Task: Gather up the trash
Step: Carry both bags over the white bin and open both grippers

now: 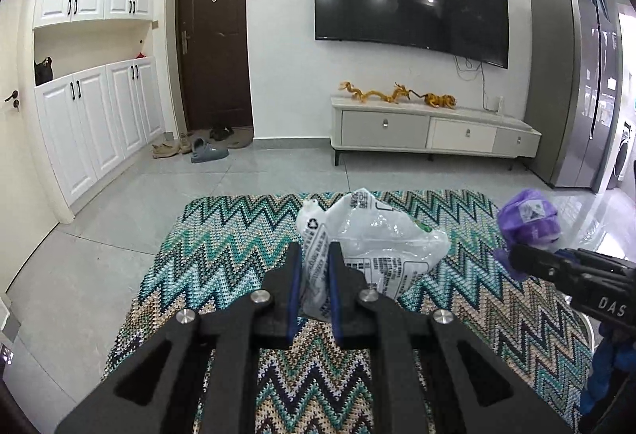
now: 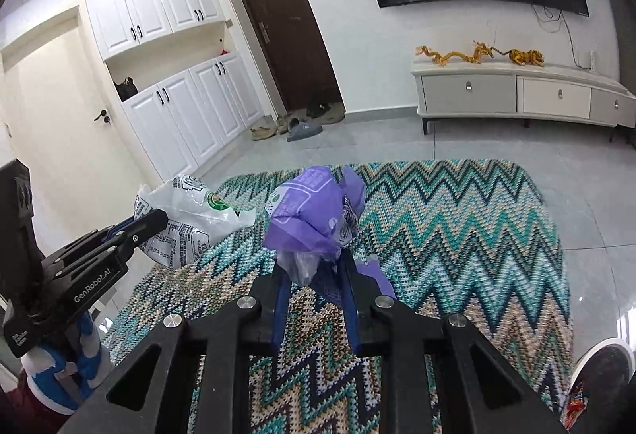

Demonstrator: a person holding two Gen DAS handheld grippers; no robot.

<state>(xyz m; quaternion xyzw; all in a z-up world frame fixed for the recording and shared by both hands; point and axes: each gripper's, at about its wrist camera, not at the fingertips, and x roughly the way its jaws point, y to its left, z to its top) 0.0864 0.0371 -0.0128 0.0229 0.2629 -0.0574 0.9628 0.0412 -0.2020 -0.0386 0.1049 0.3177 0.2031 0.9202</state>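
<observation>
While raised over the zigzag rug [image 1: 238, 235], left tool [image 1: 314, 255] clamps white plastic bag [image 1: 377, 235], right tool [image 2: 312, 267] pinches crumpled purple bag [image 2: 310, 211]

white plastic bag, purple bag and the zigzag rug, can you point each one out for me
white plastic bag [image 1: 381, 235]: left wrist view, on its crinkled printed front.
purple bag [image 2: 314, 211]: right wrist view, on the bunched purple top.
zigzag rug [image 2: 457, 219]: right wrist view, on a bare patch right of the purple bag.
</observation>
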